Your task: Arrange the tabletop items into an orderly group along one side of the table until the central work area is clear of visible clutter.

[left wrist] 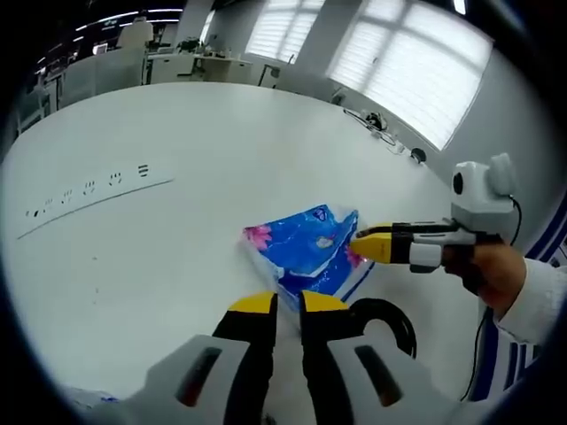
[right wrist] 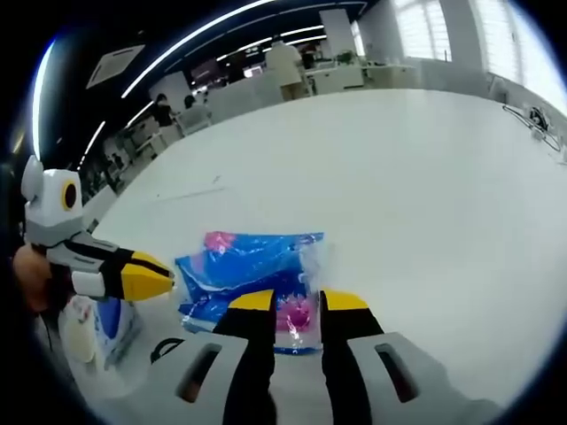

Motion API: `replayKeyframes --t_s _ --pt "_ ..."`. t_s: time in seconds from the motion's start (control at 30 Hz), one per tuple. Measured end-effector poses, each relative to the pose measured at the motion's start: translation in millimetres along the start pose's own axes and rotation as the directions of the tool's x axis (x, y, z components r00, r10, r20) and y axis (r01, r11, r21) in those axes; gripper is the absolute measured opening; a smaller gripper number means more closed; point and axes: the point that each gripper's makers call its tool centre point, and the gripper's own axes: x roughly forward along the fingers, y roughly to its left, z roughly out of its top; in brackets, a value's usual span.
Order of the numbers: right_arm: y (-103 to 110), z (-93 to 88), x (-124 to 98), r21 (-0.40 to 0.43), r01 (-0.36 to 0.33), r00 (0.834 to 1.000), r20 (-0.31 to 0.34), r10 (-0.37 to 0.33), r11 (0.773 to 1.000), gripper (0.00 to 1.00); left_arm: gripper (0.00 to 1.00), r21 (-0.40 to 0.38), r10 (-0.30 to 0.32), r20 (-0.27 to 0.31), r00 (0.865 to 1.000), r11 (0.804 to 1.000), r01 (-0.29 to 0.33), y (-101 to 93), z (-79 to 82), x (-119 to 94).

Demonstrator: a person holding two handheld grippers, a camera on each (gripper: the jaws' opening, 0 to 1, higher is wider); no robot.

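1. A blue packet (left wrist: 308, 251) (right wrist: 251, 270) lay flat on the white surface (left wrist: 177, 230) (right wrist: 416, 195).
2. The left tongs (left wrist: 288, 304) (right wrist: 168, 277), tips slightly apart, held nothing just beside it.
3. The right tongs (right wrist: 298, 301) (left wrist: 356, 243) met the packet's pink corner; whether they gripped it was unclear.
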Motion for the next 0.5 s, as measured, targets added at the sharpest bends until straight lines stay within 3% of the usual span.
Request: replayKeyframes --t_s 0.3,0.5 --pt "-2.0 0.6 -0.8 -0.002 0.005 1.0 0.002 -0.005 1.0 0.27 0.23 0.002 0.013 0.006 1.0 1.0 -0.013 3.1 -0.4 -3.0" --pt "-3.0 2.1 -2.6 -0.003 0.011 1.0 0.005 -0.011 1.0 0.29 0.28 0.009 0.011 0.013 1.0 1.0 -0.011 2.9 2.4 -4.9"
